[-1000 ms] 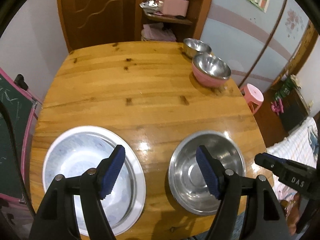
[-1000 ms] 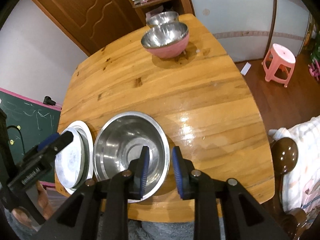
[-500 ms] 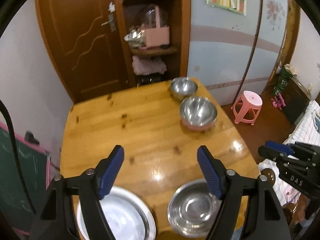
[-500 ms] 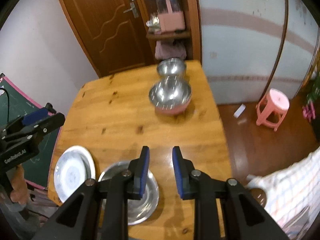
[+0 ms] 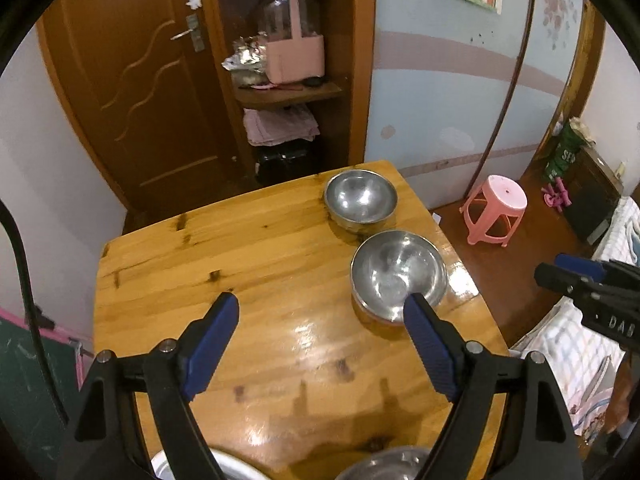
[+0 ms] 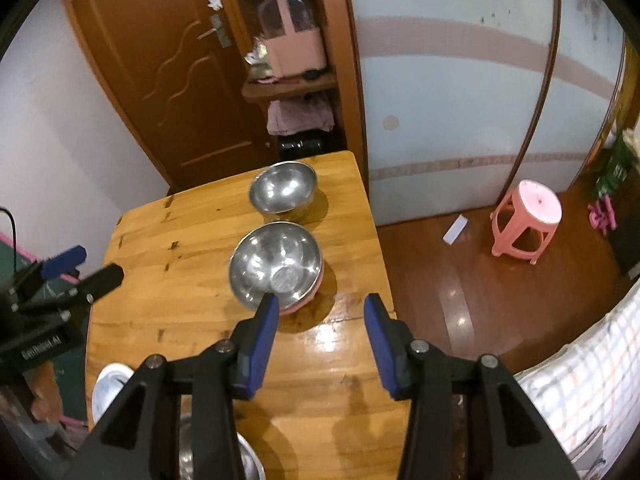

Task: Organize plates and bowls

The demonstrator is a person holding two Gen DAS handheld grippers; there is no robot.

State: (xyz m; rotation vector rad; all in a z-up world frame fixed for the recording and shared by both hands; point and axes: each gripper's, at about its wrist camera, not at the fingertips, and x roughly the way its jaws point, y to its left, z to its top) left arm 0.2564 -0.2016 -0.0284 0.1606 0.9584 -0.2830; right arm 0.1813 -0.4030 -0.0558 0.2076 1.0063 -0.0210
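Observation:
On the wooden table (image 5: pixel 260 248) a small steel bowl (image 5: pixel 360 196) (image 6: pixel 283 188) stands at the far right corner. Nearer sits a second steel bowl (image 5: pixel 398 272) (image 6: pixel 276 264) nested in a pink bowl (image 6: pixel 308 300). A white plate (image 5: pixel 236 468) (image 6: pixel 106 388) and a large steel bowl (image 5: pixel 384 466) (image 6: pixel 248 460) lie at the near edge, mostly hidden under the fingers. My left gripper (image 5: pixel 320 300) hangs open above the table, empty. My right gripper (image 6: pixel 322 300) is opening, nothing between its jaws, just short of the nested bowls.
A pink stool (image 5: pixel 494 210) stands on the floor right of the table. Behind the table are a wooden door (image 5: pixel 140 92) and a shelf with a pink basket (image 5: pixel 294 56). A bed with a checked cover (image 6: pixel 580 380) is at the right, a green chalkboard (image 5: pixel 24 380) at the left.
Both grippers rose and drew back from the plate and the large bowl, which slid to the bottom edge. The right jaws went from nearly shut to wide apart.

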